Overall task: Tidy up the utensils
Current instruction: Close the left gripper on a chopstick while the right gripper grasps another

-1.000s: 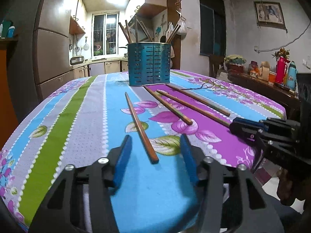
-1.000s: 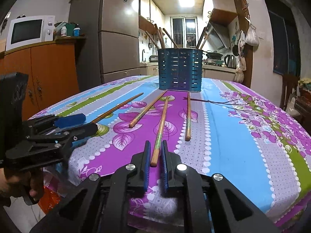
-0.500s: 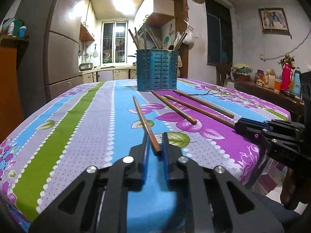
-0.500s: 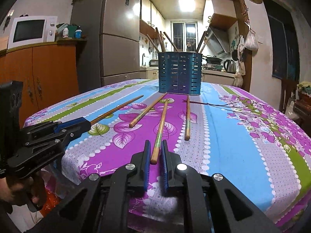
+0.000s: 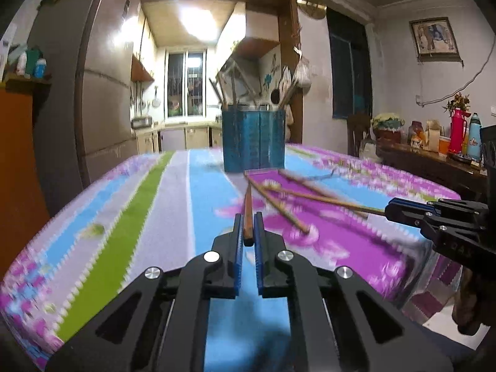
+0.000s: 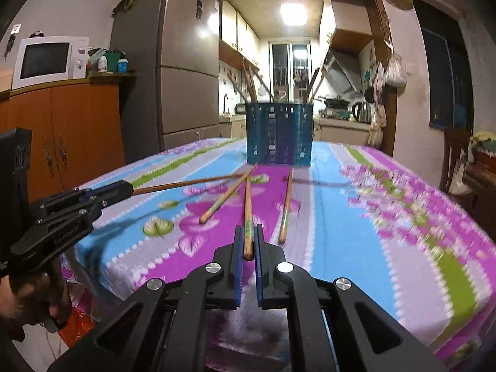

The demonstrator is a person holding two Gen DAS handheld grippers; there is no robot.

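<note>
Each clamped on one chopstick, the left gripper [image 5: 248, 228] and right gripper [image 6: 248, 241] must next carry them into the blue holder [image 6: 279, 133], tips first.

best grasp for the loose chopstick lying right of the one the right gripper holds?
Take that loose chopstick at its near butt end, coming in low from the table's near edge along its length. It lies flat, pointing toward the blue holder, with clear cloth on both sides there for the pads.
</note>
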